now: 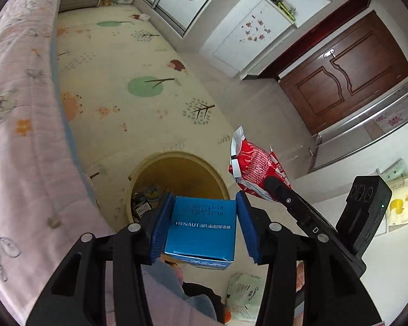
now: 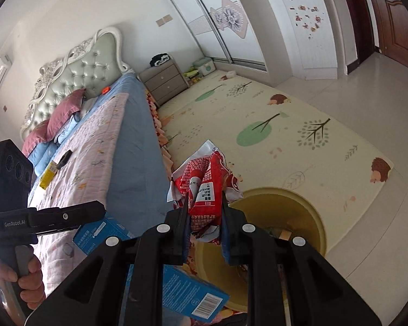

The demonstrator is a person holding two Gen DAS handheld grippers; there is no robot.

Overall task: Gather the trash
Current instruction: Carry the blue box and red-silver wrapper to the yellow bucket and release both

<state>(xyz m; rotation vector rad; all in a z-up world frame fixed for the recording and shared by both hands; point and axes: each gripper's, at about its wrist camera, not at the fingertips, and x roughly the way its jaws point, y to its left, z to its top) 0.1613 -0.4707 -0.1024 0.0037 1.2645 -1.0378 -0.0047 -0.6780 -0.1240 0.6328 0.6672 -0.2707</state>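
the blue box (image 1: 201,231) sits clamped between the left gripper's (image 1: 201,228) pads, above the yellow bin (image 1: 217,179). the red wrapper (image 2: 206,190) is pinched tight in the right gripper (image 2: 205,217), near the bin's rim. the bin stands on the mat (image 2: 285,125) at its edge beside the bed (image 2: 108,141).

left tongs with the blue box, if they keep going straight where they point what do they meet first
Most likely the yellow bin: the left tongs, shut on the blue box, point at its open mouth. Depth is unclear.
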